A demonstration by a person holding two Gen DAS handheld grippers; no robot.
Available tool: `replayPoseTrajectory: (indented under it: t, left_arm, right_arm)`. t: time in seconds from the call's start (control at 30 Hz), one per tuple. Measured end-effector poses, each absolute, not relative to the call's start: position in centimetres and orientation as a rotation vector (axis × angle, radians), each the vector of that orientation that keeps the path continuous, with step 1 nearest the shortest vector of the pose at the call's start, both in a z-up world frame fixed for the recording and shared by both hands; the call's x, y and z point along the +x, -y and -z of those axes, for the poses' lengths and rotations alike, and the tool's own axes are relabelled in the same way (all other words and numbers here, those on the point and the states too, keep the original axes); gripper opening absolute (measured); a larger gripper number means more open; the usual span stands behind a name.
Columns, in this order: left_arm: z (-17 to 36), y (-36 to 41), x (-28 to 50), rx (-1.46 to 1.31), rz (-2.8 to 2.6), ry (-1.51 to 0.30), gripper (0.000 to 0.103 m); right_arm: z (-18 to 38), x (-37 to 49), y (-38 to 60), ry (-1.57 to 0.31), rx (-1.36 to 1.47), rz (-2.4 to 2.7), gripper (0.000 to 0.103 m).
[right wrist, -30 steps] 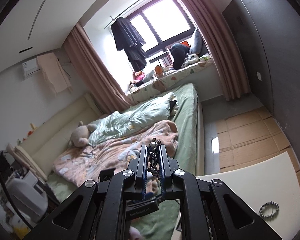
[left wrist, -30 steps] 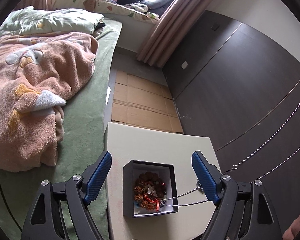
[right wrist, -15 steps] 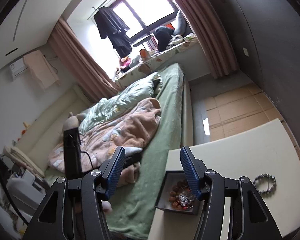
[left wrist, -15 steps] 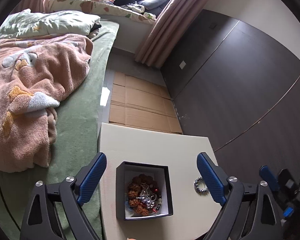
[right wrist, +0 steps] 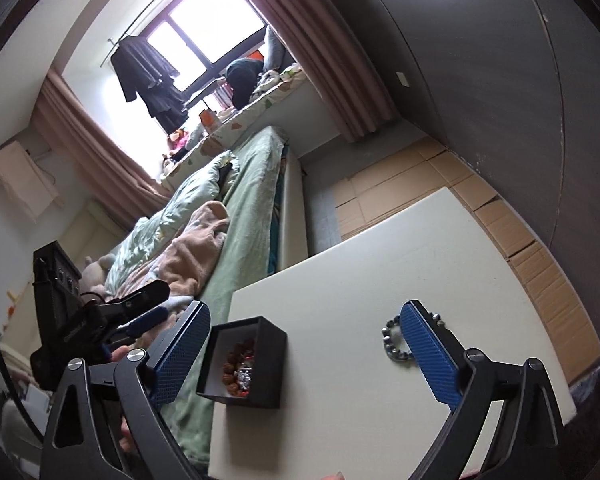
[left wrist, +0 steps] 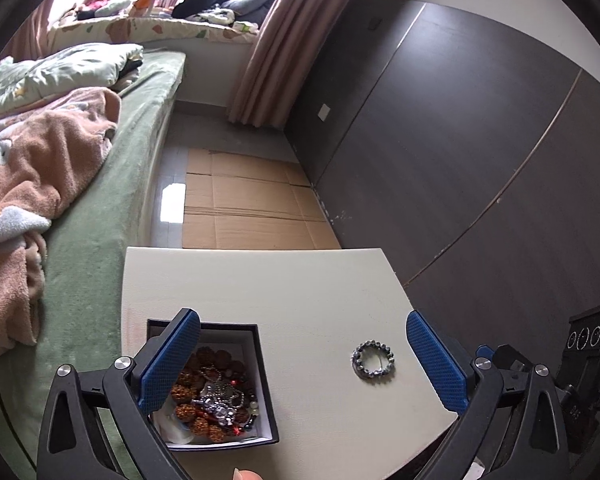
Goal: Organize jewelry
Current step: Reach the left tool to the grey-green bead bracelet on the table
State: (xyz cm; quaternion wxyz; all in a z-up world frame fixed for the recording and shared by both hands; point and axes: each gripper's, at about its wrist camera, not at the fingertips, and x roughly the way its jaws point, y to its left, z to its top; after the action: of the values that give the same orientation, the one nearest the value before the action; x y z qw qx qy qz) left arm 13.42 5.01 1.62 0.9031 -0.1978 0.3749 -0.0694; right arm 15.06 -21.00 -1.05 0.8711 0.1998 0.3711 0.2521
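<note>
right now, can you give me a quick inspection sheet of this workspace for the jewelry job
surface: cream rectangular tabletop, mostly bare, beside a green-covered bed.
job's things: open black square box with white lining near the table's bed-side edge, holding brown seed beads and a silver chain; grey metallic bead bracelet lies loose on the table, apart from the box.
clutter: nothing seen on the table.
grippers: left gripper open, nothing between its blue pads; right gripper open, jaws have just been opening, empty, one finger in front of the bracelet.
cables: nothing seen on the table.
surroundings: flattened cardboard on the floor, dark wall panels, pink curtain.
</note>
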Motion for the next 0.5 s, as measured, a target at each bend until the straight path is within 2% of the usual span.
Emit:
replayPoseTrajectory:
  t: [0.07,0.13,0.5]
  left_arm:
    - [-1.5,-3.7,13.6,-0.382,0.174,-0.777,0.103]
    - [-1.4,-2.4,13.8,-0.353,0.187,-0.778,0.103]
    - [-0.5,2.4,15.1,-0.304,0.270,-0.821,0.103]
  right_arm:
    - [1.4,15.2,21.6,-0.792,0.421,-0.506,0.097]
    - [1.6,15.7,22.1,-0.798,0.427,-0.486,0.103]
    - [2.1,16.2,27.0,-0.831,0.502,-0.391,0.103]
